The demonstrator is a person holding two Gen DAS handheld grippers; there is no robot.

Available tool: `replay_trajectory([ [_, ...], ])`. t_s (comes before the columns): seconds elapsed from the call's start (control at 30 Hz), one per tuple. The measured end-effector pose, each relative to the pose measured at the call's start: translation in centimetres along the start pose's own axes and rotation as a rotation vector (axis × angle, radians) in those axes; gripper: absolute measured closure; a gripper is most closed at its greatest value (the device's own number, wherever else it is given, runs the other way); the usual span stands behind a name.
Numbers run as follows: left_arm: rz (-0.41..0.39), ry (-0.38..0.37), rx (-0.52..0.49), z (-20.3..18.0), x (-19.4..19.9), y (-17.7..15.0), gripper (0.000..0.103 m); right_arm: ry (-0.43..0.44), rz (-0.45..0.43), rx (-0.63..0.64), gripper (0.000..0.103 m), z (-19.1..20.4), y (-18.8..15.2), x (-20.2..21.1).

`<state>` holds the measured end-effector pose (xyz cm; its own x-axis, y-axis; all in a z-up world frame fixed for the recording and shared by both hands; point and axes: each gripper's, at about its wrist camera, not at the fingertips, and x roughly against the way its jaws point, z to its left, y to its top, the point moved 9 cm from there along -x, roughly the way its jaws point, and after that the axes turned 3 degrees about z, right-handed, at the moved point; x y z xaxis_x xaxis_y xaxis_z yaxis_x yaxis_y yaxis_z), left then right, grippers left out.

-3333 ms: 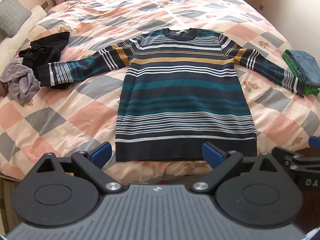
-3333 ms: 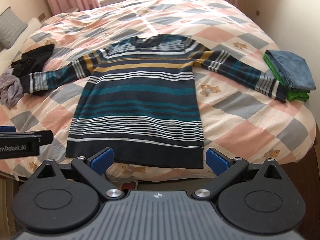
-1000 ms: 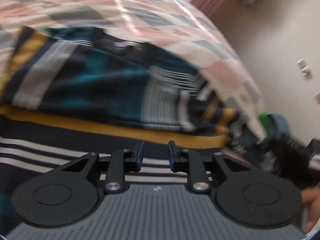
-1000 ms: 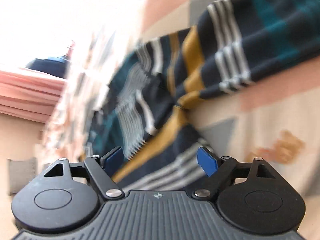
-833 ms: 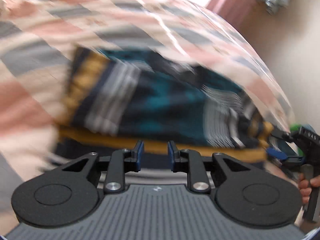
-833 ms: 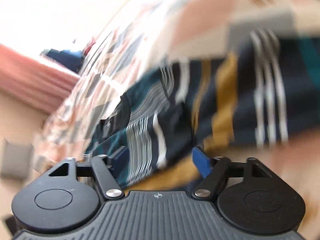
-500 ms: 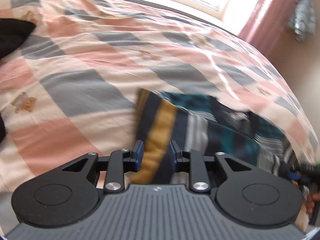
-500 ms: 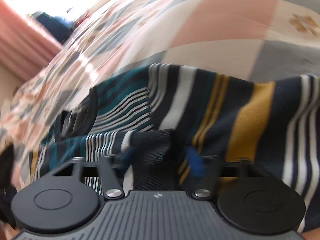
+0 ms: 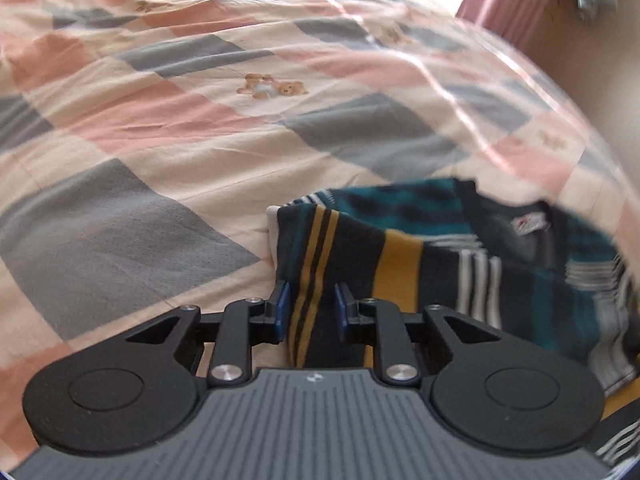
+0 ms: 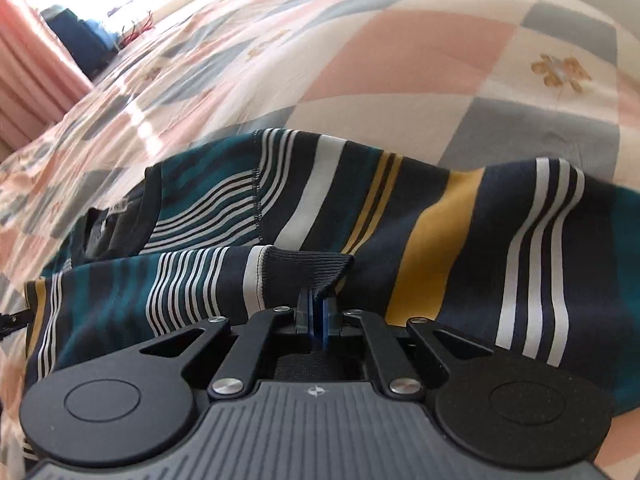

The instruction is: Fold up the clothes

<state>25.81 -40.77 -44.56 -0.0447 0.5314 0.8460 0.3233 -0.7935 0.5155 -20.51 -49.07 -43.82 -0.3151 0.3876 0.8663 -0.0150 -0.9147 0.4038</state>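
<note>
The striped sweater [image 9: 440, 264], in navy, teal, white and mustard, lies on the bed with one sleeve folded across its chest. My left gripper [image 9: 312, 308] sits at the sweater's folded shoulder edge. Its blue pads are close together with a thick fold of fabric between them. In the right wrist view the sweater [image 10: 440, 208] fills the middle. My right gripper [image 10: 318, 314] is shut on the dark ribbed sleeve cuff [image 10: 308, 266], which lies over the chest below the collar [image 10: 116, 216]. The lower part of the sweater is out of view.
The pink, grey and cream checked bed cover [image 9: 200, 120] spreads out to the left of and beyond the sweater, and also shows in the right wrist view [image 10: 400, 52]. Pink curtains [image 9: 508, 0] hang by the window behind the bed.
My right gripper's fingers have shut on the sleeve cuff that stood between them half a second ago. The left gripper has held its narrow grip and drawn nearer the shoulder fold.
</note>
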Motion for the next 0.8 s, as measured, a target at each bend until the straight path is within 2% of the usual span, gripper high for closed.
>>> replay_trajectory([
  [0.03,-0.006,0.032,-0.032,-0.1,0.0,0.1,0.084,-0.015,0.001,0.001,0.081,0.1,0.1,0.0],
  [0.1,-0.064,0.077,-0.069,-0.7,1.5,1.0,0.086,-0.057,-0.04,0.043,0.075,0.3,0.4,0.9],
  [0.17,-0.143,0.064,-0.106,-2.0,3.6,1.9,0.087,-0.093,-0.097,0.084,0.074,0.6,0.5,2.1],
  [0.23,-0.166,0.016,-0.149,-3.8,4.5,2.1,0.084,-0.096,-0.133,0.1,0.074,1.0,0.2,2.7],
  [0.3,-0.122,0.0,-0.173,-4.8,2.9,1.8,0.084,-0.085,-0.102,0.123,0.075,1.3,-0.6,2.0],
  [0.37,-0.048,0.036,-0.173,-4.3,-0.2,1.2,0.083,-0.109,-0.037,0.144,0.076,0.6,-1.5,0.6],
  [0.4,-0.011,0.061,-0.175,-3.8,-1.9,0.6,0.083,-0.128,-0.026,0.147,0.083,0.0,-1.8,-0.1],
  [0.43,0.007,0.085,-0.181,-3.6,-2.7,0.3,0.084,-0.137,-0.037,0.138,0.085,-0.4,-1.7,0.1],
  [0.5,-0.005,0.114,-0.178,-4.1,-2.3,0.6,0.086,-0.144,-0.084,0.107,0.085,-0.9,-1.0,1.6],
  [0.57,-0.049,0.085,-0.167,-5.3,0.2,0.7,0.086,-0.147,-0.127,0.023,0.079,-2.7,-1.2,3.8],
  [0.63,-0.071,0.038,-0.186,-7.5,2.9,0.1,0.084,-0.142,-0.164,-0.097,0.056,-5.3,-1.9,6.2],
  [0.7,-0.075,0.001,-0.214,-10.0,4.9,-1.1,0.083,-0.125,-0.185,-0.293,0.055,-10.0,-3.6,8.5],
  [0.8,-0.029,-0.065,-0.212,-13.2,6.5,-4.0,0.083,-0.124,-0.258,-0.616,0.055,-18.3,-6.9,12.2],
])
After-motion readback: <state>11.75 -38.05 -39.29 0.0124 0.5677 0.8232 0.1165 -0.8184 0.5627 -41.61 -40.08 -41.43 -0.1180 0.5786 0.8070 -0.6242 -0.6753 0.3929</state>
